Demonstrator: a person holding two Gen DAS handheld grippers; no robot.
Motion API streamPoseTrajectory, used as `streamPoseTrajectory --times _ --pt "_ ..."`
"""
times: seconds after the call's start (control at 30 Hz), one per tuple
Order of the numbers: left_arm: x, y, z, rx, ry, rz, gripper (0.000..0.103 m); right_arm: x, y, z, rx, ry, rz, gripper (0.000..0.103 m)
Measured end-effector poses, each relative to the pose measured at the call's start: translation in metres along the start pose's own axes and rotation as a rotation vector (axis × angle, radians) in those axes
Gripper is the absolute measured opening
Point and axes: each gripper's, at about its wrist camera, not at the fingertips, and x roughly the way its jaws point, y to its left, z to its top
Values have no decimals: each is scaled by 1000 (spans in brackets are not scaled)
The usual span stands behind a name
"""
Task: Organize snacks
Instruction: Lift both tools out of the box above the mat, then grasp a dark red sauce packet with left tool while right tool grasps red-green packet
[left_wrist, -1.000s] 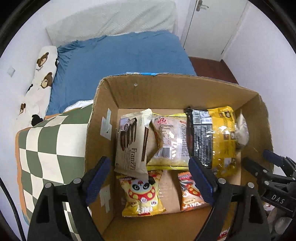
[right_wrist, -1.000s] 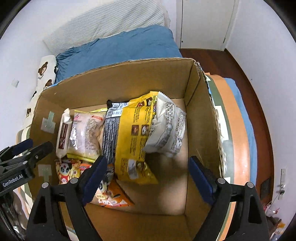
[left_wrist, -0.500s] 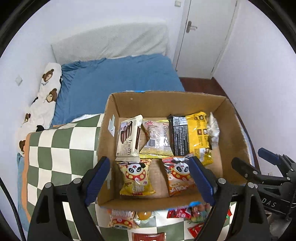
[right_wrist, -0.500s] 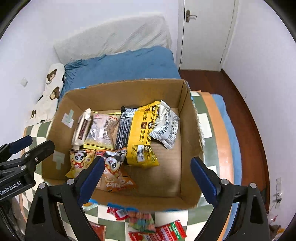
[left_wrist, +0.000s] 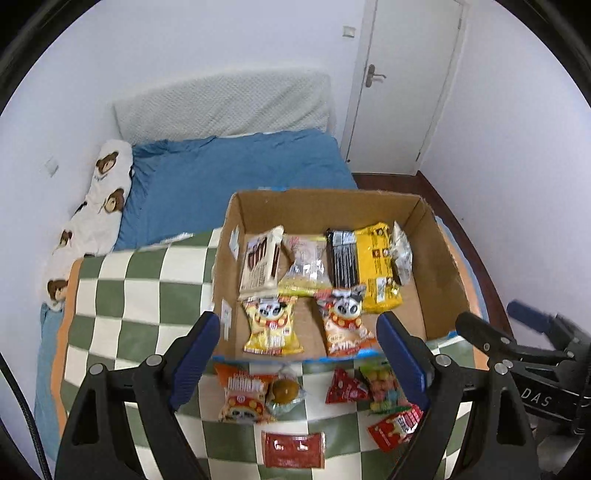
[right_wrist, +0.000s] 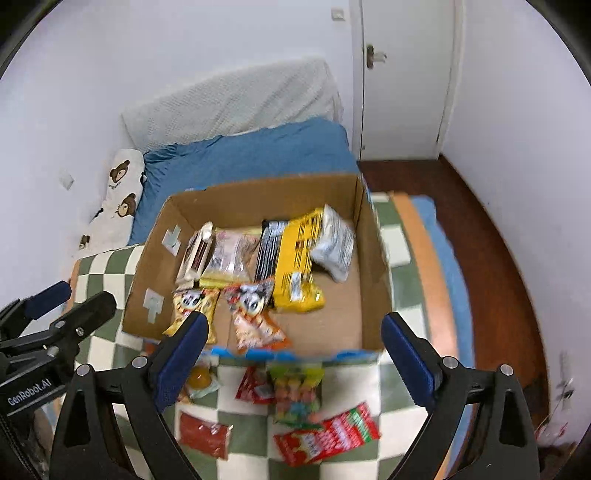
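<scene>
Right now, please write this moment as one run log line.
left hand-held gripper: open, empty | right hand-held gripper: open, empty | cardboard box: holds snack packs | checkered blanket: loose snacks remain

Both wrist views look steeply down from above, sharing the cardboard box (left_wrist: 439, 266) and checkered blanket (right_wrist: 399, 236).

You have pulled both grippers up and back from the cardboard box (left_wrist: 439, 258): a second ago it filled both wrist views, and now it sits small in the middle of each frame. The loose snack packets (right_wrist: 325, 435) on the checkered blanket (left_wrist: 140, 295) have come into sight along the bottom, below the box's near edge. Your right gripper (right_wrist: 291, 350) has just been opening its jaws wider, with nothing between them. The door and more floor now show at upper right.
</scene>
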Motion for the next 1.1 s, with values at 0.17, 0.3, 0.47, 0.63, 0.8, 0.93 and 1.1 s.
streamPoseTrajectory --times 0.17,0.3,0.47,0.63,0.8,0.93,1.1 --pt "22 25 -50 -136 144 -7 87 30 -32 -51 174 139 79 97" --pt "62 46 -108 -286 347 -44 87 68 -61 -103 339 272 115 97" --pt "119 64 -178 -565 593 -132 86 105 -94 -157 495 362 94 97" --pt "149 76 -205 -846 652 -171 86 128 -105 -177 559 385 62 97" --pt "174 79 -202 -990 635 -121 86 147 -100 -180 605 389 32 97" --pt "182 62 -194 -860 611 -46 74 161 -88 -176 568 386 -25 97" --pt "183 28 -188 -507 589 10 61 166 -73 -177 452 383 -67 86"
